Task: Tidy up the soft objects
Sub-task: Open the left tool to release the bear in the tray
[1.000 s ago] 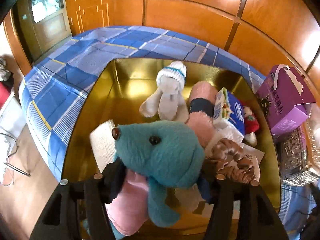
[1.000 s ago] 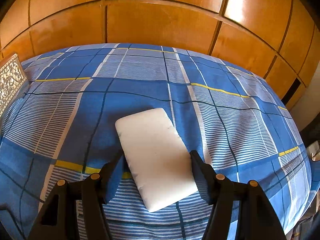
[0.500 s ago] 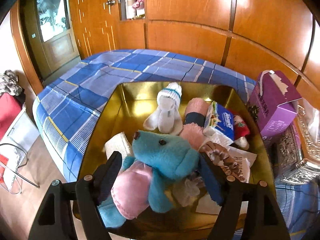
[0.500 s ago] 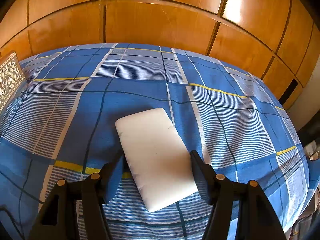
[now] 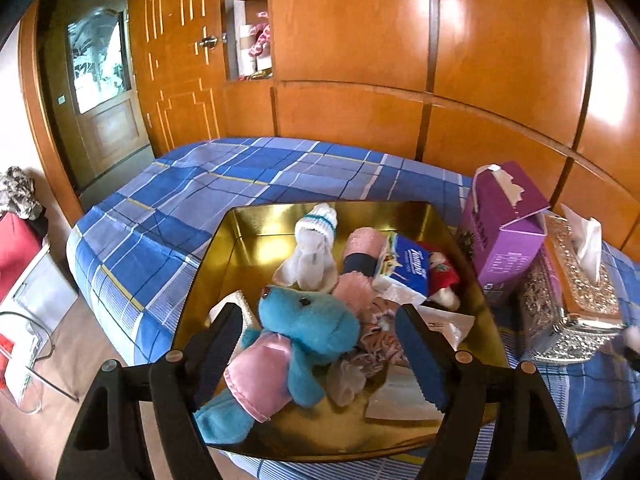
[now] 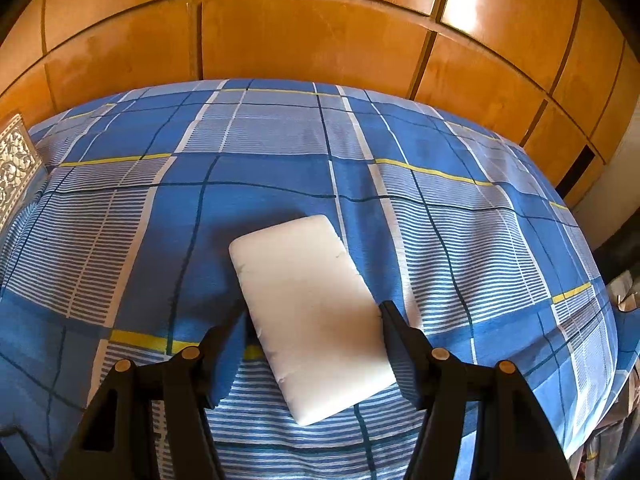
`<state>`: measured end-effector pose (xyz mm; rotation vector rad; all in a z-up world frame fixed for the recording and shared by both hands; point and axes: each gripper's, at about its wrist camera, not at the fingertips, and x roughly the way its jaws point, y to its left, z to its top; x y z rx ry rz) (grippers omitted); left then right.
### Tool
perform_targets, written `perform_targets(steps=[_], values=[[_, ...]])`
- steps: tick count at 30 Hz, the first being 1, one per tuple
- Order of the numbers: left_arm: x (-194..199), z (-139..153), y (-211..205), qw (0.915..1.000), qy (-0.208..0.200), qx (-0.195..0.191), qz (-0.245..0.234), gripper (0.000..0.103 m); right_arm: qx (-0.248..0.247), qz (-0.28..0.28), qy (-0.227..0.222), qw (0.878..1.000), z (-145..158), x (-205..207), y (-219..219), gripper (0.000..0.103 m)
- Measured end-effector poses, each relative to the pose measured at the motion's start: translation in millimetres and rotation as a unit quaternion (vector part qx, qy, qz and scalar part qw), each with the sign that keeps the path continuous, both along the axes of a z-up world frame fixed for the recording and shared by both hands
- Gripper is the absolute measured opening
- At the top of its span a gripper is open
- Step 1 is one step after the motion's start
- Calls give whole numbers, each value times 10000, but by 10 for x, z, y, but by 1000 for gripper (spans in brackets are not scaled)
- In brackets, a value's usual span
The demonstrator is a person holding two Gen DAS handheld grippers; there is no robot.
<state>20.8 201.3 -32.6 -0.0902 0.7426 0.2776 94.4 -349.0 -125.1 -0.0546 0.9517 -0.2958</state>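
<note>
In the left wrist view a teal plush toy (image 5: 308,328) with a pink dress lies in the gold tin (image 5: 248,236), over the near rim. My left gripper (image 5: 320,344) is open above it, fingers apart on both sides, not touching. The tin also holds a white plush (image 5: 314,254), a pink plush (image 5: 358,264), a blue tissue pack (image 5: 408,270) and scrunchies (image 5: 376,348). In the right wrist view a white foam pad (image 6: 308,312) lies on the blue plaid bed (image 6: 280,168). My right gripper (image 6: 314,336) is open, its fingers either side of the pad's near half.
A purple carton (image 5: 504,228) and a silver tissue box (image 5: 572,300) stand right of the tin. Wooden wardrobe panels (image 5: 400,60) back the bed. The floor and a red bag (image 5: 16,248) lie to the left. The silver box's edge (image 6: 16,160) shows at far left.
My left gripper opened and let go of the teal plush, then pulled back and up from the tin. The plush now rests in the tin. The right gripper has barely moved.
</note>
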Motion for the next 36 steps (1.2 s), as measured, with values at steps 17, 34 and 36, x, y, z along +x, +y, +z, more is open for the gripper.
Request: perform_targets(steps=[17, 34, 36], values=[[-72, -29, -210, 9992, 7, 117, -378, 79, 207, -162, 541, 9982, 43, 201, -9, 60], [-64, -87, -227, 9984, 104, 151, -543, 79, 73, 596, 784, 9951, 556, 1087, 552, 60], [-61, -85, -207, 9985, 93, 134, -522, 79, 48, 800, 720, 9942, 695, 1215, 709, 60]])
